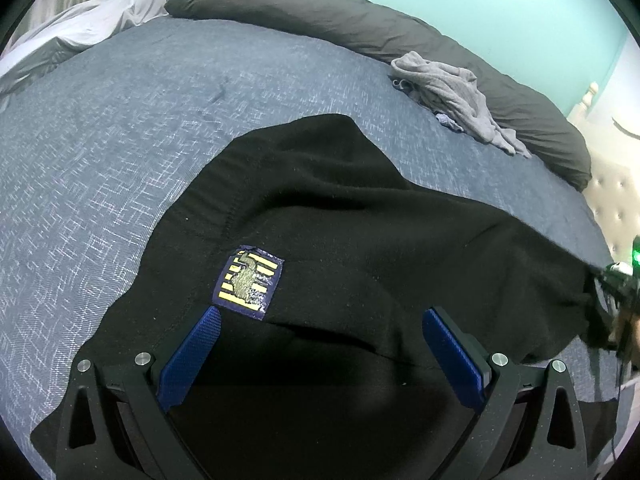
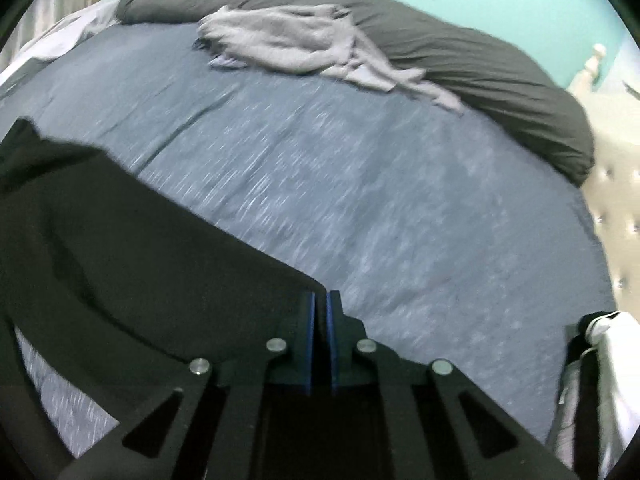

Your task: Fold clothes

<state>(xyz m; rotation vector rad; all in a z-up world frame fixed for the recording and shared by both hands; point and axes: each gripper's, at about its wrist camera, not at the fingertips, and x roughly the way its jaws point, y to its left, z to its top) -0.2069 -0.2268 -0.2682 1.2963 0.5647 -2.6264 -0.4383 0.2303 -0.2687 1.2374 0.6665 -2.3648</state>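
Observation:
A black garment (image 1: pixel 340 232) with a blue and yellow embroidered patch (image 1: pixel 249 280) lies spread on the blue-grey bedspread (image 1: pixel 100 152). My left gripper (image 1: pixel 320 316) hovers over it, its blue pads wide apart and nothing between them. In the right wrist view my right gripper (image 2: pixel 321 300) is shut on a corner of the black garment (image 2: pixel 120 248), which stretches away to the left, lifted off the bed. The right gripper (image 1: pixel 616 280) also shows at the far right edge of the left view, holding that corner.
A crumpled grey garment (image 2: pixel 300 40) lies at the far side of the bedspread (image 2: pixel 400 200) against a long dark grey pillow roll (image 2: pixel 480 56). A tufted headboard (image 2: pixel 616 216) is at the right, with pale cloth (image 2: pixel 616 360) near the lower right edge.

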